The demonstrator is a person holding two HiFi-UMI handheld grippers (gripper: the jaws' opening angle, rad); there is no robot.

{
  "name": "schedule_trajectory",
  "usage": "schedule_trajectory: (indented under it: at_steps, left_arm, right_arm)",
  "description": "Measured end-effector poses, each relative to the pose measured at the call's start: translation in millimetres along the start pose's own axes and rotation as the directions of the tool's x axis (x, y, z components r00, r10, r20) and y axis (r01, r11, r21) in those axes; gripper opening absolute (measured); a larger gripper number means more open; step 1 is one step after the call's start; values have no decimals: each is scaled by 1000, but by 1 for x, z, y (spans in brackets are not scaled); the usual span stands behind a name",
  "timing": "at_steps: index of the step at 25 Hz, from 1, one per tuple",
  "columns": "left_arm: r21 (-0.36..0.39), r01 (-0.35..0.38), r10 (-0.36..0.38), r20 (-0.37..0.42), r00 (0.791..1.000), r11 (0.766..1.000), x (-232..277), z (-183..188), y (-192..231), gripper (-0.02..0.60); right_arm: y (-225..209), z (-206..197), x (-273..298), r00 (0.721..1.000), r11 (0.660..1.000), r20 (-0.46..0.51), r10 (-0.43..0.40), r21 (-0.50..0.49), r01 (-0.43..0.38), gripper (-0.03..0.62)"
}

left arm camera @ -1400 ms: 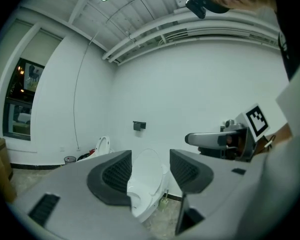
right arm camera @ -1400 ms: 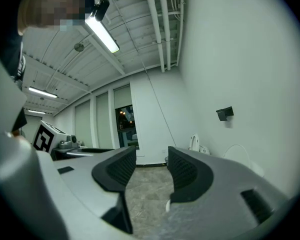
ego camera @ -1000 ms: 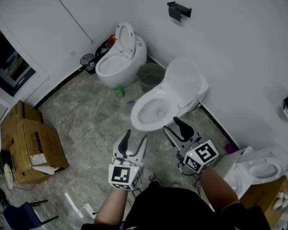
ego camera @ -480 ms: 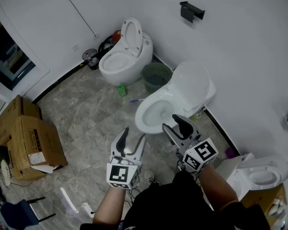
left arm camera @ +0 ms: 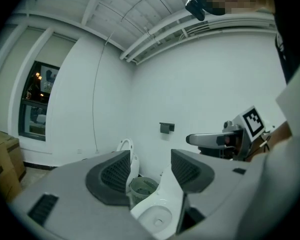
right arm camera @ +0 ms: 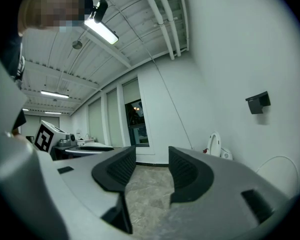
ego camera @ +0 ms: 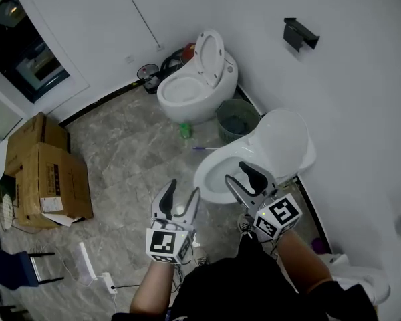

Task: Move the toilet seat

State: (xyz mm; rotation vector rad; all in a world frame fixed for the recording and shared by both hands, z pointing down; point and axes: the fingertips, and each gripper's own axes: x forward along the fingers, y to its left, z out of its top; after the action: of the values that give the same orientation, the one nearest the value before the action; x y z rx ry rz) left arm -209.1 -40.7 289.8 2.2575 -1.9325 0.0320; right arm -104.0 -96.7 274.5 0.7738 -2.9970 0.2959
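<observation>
Hovering near the toilet [ego camera: 210, 179], left gripper [ego camera: 185, 190] and right gripper [ego camera: 237, 173] show jaws parted and empty; seat [ego camera: 284, 142] stands raised against the wall, so best pinch its rim and lower slowly, no slamming.

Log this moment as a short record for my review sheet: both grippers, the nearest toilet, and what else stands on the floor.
left gripper: open, empty, touching nothing
right gripper: open, empty, touching nothing
near toilet: lid raised, untouched, just ahead of both grippers
far toilet: seat and lid raised, by the wall
green bin: on the floor between the two toilets
cardboard boxes: on the floor at the left
task state: seat move not yet begun
</observation>
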Motion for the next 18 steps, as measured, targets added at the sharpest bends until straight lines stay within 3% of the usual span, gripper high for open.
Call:
schedule_trajectory:
  at_steps: [6,11,18]
  left_arm:
    - [12,-126,126,15,992,992,45,7,-8,233]
    - [1,-231,231,-2,973,973,71,13,-21,233]
    - [-11,-336,336,-2,942,942,70,6,-30,233]
  right_arm:
    - [-59,10,22,992,992,-12,129,-8,-129,203]
    - [-97,5,29,977,977,-23,211,20,-210,207]
    - [-111,2,34,953,953,-36,301,17,-301,213]
